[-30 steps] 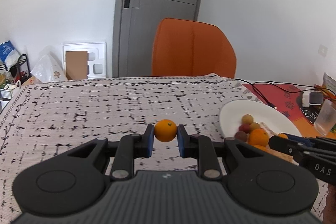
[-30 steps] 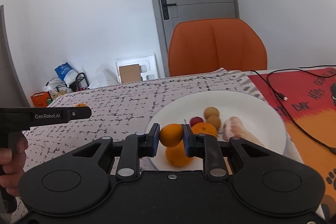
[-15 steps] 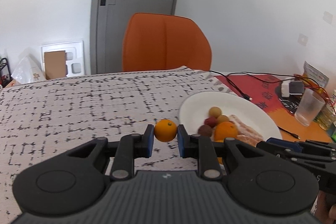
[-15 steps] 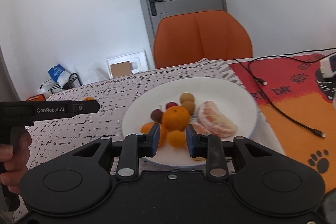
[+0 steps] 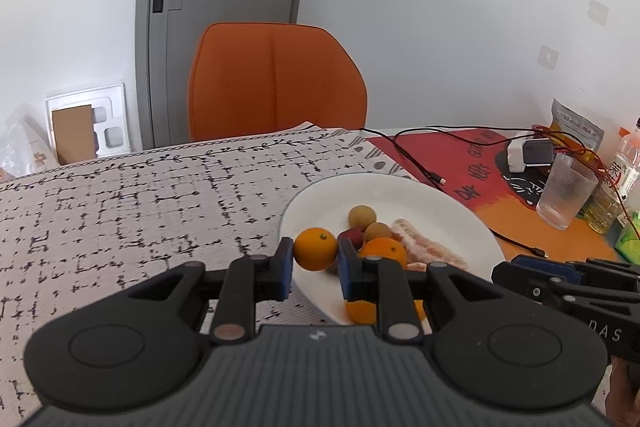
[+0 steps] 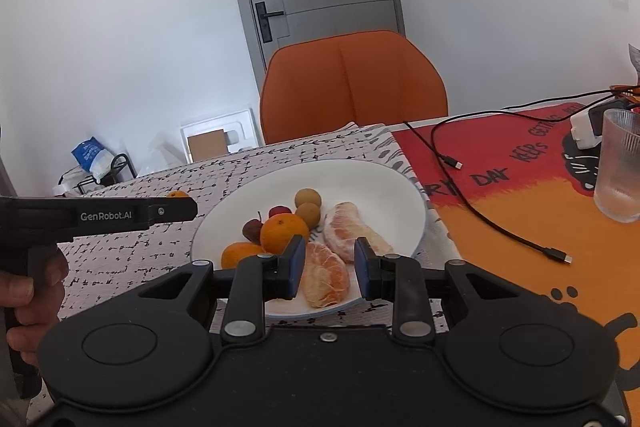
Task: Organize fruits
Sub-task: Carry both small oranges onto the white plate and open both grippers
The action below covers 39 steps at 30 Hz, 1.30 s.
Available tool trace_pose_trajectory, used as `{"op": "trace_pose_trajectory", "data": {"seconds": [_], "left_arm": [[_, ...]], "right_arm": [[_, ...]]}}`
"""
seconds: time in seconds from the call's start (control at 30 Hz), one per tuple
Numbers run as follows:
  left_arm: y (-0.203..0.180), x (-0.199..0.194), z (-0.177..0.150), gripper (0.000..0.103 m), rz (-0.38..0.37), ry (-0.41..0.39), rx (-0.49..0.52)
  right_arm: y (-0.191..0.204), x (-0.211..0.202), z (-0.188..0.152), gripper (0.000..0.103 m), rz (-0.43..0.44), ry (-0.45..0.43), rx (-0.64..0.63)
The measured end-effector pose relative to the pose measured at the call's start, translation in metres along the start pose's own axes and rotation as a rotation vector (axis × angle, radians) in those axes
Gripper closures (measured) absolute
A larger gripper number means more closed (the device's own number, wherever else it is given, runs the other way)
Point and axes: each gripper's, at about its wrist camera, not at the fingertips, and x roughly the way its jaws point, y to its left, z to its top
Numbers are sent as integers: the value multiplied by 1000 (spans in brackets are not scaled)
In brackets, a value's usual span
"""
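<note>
My left gripper (image 5: 314, 259) is shut on a small orange (image 5: 316, 249) and holds it just above the near left rim of the white plate (image 5: 400, 195). From the right wrist view that gripper's tip (image 6: 176, 207) is left of the plate (image 6: 372, 179), with the small orange (image 6: 177, 193) peeking above it. My right gripper (image 6: 330, 267) is open over the plate's near edge with its pads pressing on nothing. A peeled orange segment (image 6: 326, 273) lies on the plate below the gap. The plate also holds a whole orange (image 6: 284, 233), a second orange (image 6: 240, 254), brown longans (image 6: 308, 198) and another peeled piece (image 6: 352, 231).
A ribbed glass (image 6: 620, 167) stands on the red and orange mat (image 6: 520, 187) to the right, where a black cable (image 6: 500, 223) trails. A charger (image 5: 528, 155) and bottles (image 5: 624, 163) sit at the far right. An orange chair (image 6: 352, 83) stands behind the table.
The left gripper carried its small orange rightward to the plate's rim. The right gripper let go of an orange onto the plate, its jaws parted, and it shifted right over the peeled segments.
</note>
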Motion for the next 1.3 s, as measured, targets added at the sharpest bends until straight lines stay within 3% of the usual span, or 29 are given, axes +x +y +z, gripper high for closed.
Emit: {"op": "trace_pose_trajectory", "data": {"seconds": [0.47, 0.83, 0.93, 1.07, 1.23, 1.3], "left_arm": [[8, -15, 5, 78, 45, -4, 5], [21, -39, -7, 76, 70, 10, -21], [23, -47, -10, 68, 80, 9, -26], [27, -58, -13, 48, 110, 0, -40], [34, -74, -16, 36, 138, -12, -54], [36, -82, -19, 27, 152, -17, -56]], "right_arm": [[0, 2, -2, 74, 24, 11, 12], [13, -8, -3, 67, 50, 4, 6], [15, -10, -3, 60, 57, 1, 9], [19, -13, -3, 53, 66, -2, 7], [26, -20, -3, 39, 81, -13, -2], [29, -23, -3, 34, 86, -16, -6]]}}
